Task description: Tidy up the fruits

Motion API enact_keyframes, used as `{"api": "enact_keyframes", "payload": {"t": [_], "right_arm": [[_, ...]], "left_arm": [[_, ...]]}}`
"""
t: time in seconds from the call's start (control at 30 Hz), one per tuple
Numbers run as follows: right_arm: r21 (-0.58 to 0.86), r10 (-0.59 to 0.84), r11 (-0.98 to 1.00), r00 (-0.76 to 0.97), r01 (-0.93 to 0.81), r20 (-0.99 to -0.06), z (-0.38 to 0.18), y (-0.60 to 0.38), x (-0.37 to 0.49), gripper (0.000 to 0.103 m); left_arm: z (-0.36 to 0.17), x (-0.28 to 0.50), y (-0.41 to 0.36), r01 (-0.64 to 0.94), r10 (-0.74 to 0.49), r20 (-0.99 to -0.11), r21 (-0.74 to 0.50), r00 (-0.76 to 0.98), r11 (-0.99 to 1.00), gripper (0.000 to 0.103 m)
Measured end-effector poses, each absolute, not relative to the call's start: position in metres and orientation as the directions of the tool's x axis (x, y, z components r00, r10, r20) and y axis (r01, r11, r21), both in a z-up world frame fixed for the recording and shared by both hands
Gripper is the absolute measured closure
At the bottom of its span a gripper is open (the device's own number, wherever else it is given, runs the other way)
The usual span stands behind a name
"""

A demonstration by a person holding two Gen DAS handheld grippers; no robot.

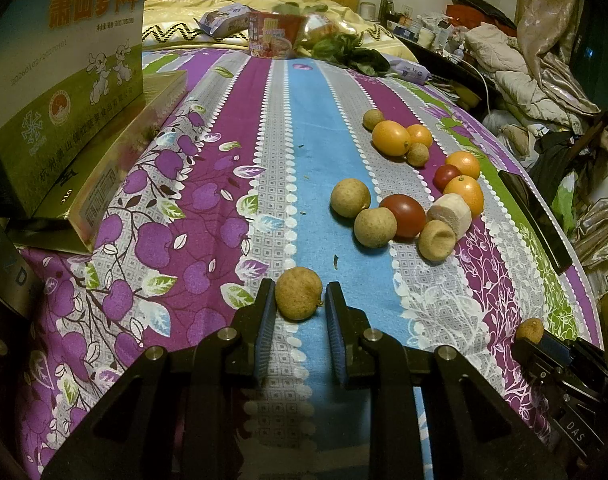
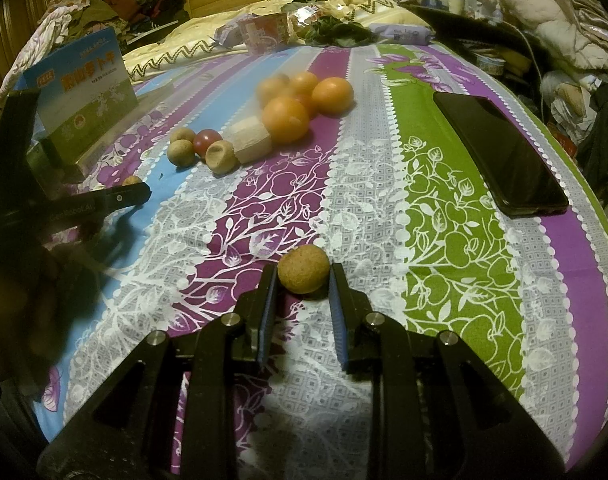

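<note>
My left gripper (image 1: 298, 298) is shut on a brown longan (image 1: 298, 293), held just above the bedsheet. My right gripper (image 2: 303, 280) is shut on another brown longan (image 2: 303, 269); it also shows at the left wrist view's right edge (image 1: 529, 330). A mixed pile lies ahead on the sheet: several longans (image 1: 349, 197), orange kumquats (image 1: 391, 138), two red cherry tomatoes (image 1: 403, 216) and a white banana chunk (image 1: 449, 210). The same pile shows in the right wrist view (image 2: 286, 119), up and left of my right gripper. The left gripper shows at that view's left (image 2: 138, 194).
A green-and-blue carton (image 1: 64, 80) stands at the left on a flat box (image 1: 116, 168). A black phone (image 2: 499, 156) lies at the right of the sheet. A noodle cup (image 1: 274, 36), snack bags and leafy greens (image 1: 343, 52) lie far back. Clutter flanks the bed's right side.
</note>
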State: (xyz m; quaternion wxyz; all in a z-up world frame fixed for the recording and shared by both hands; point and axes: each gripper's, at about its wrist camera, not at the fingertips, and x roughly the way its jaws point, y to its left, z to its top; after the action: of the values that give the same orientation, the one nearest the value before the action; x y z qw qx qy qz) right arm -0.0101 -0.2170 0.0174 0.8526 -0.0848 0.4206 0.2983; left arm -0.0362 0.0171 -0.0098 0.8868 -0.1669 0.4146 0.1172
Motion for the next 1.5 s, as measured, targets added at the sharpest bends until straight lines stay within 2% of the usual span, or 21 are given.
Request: {"api": "enact_keyframes", "payload": {"t": [0.47, 0.6, 0.87, 1.13, 1.5], "right_arm": [[0.089, 0.424, 0.81, 0.475, -0.579, -0.771, 0.018, -0.215, -0.011, 0.078], [0.053, 0.392, 0.81, 0.472, -0.584, -0.79, 0.024, -0.205, -0.014, 0.078], [0.086, 0.405, 0.801, 0.431, -0.592, -0.807, 0.071, -0.168, -0.014, 0.078], [0.131, 0.517, 0.706, 0.38, -0.696, -0.767, 0.149, -0.096, -0.026, 0.078], [0.156, 0.619, 0.541, 0.265, -0.826, -0.739, 0.211, 0.003, -0.056, 0.078]], "left_arm": [[-0.01, -0.036, 0.017, -0.345, 0.069, -0.776, -0.198, 0.627, 0.917, 0.077], [-0.002, -0.039, 0.013, -0.335, 0.088, -0.782, -0.16, 0.617, 0.928, 0.08], [0.072, -0.07, 0.018, -0.368, 0.171, -0.761, -0.095, 0.626, 0.925, 0.08], [0.147, -0.122, 0.071, -0.467, 0.219, -0.742, -0.14, 0.633, 0.873, 0.08], [0.197, -0.219, 0.175, -0.633, 0.312, -0.734, -0.201, 0.603, 0.748, 0.08]]}}
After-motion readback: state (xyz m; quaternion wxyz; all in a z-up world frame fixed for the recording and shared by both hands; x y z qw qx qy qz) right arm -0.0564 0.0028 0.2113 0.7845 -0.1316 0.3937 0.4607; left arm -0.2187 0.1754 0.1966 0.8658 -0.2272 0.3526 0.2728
